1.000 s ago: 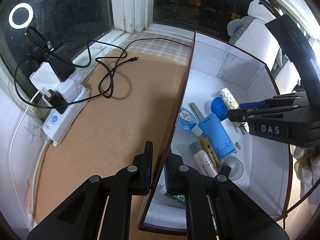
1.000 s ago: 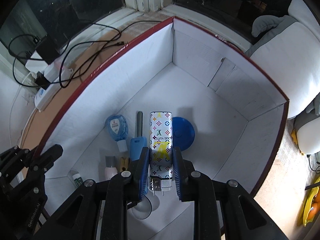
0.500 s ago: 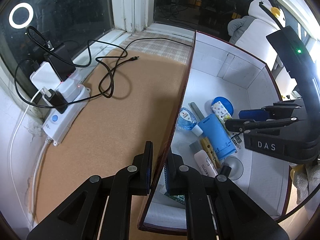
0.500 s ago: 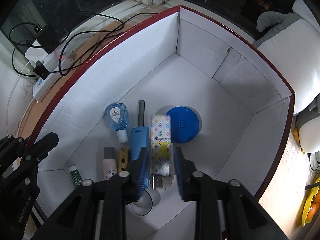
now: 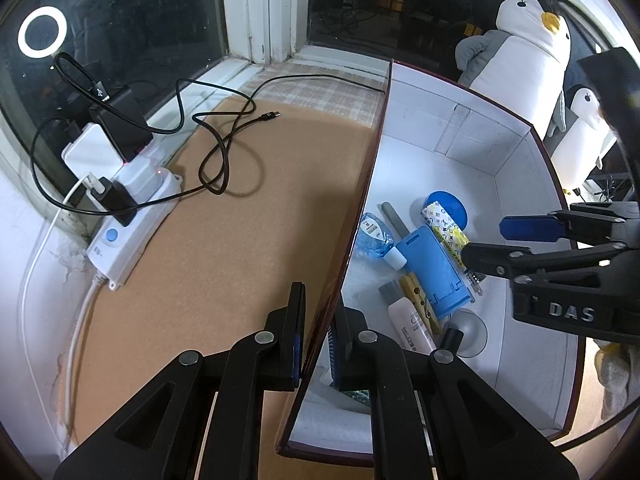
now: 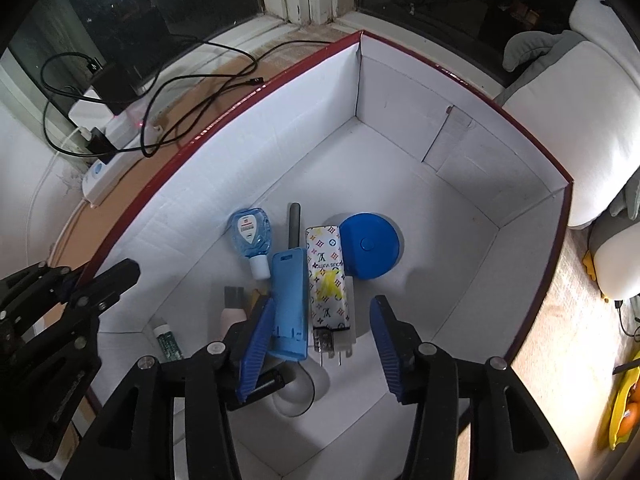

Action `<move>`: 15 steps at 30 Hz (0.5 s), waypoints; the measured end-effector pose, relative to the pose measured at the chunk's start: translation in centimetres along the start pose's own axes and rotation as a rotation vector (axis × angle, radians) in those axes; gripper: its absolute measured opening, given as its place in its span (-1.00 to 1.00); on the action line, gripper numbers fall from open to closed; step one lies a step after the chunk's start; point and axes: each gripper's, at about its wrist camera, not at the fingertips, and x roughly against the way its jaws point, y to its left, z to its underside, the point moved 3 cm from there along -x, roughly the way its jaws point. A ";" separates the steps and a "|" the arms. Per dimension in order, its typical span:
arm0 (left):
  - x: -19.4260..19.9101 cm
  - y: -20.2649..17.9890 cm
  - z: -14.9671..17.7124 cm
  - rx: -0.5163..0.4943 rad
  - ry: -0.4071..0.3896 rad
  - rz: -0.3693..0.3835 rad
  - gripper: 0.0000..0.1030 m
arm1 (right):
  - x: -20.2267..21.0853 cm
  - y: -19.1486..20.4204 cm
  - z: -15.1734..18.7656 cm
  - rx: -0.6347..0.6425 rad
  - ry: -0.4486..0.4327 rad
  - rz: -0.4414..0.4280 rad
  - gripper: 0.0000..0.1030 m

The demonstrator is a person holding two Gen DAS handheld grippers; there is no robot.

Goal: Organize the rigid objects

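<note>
Now the patterned charger (image 6: 330, 280) lies flat on the floor of the white box (image 6: 460, 216), its prongs toward me, tucked between the blue phone stand (image 6: 290, 300) on one side and the round blue lid (image 6: 370, 246) on the other. It seems to touch the stand along its long edge and to overlap the lid's rim a little. My right fingers (image 6: 320, 344) have just been opening and now stand apart above it, one blue pad on each side, with nothing pressed between them; the charger is loose and resting on its own.

Further along the same row sit the small clear-blue bottle (image 6: 252, 236), a grey stick (image 6: 295, 226), a wooden peg (image 5: 418, 298) and a pale tube (image 5: 410, 326), with a clear suction cup (image 6: 298, 396) nearest me. My left fingers (image 5: 316, 332) are closed on the box's red-edged wall (image 5: 360, 208), one finger outside and one inside, holding the box steady on the brown counter (image 5: 224, 240). A power strip (image 5: 128, 224) and a black cable (image 5: 224, 148) lie by the window, well apart from the box.

I judge this placing step finished. Next I should lift the right hand straight up so the pads clear the charger and the stand without nudging either, then go for whatever rigid piece remains outside the box; none shows here.
</note>
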 end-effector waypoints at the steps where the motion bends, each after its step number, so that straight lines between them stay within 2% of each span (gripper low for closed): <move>1: 0.0 0.0 0.0 0.000 0.001 0.000 -0.82 | 0.3 0.0 0.2 -0.004 -0.006 -0.004 -0.09; 13: 0.9 0.4 0.7 0.000 0.001 -0.004 -0.81 | 4.3 1.4 1.9 -0.012 -0.113 -0.030 0.06; 15: 1.1 0.4 0.8 0.002 -0.002 -0.004 -0.80 | 5.2 1.5 2.3 -0.015 -0.139 -0.029 0.14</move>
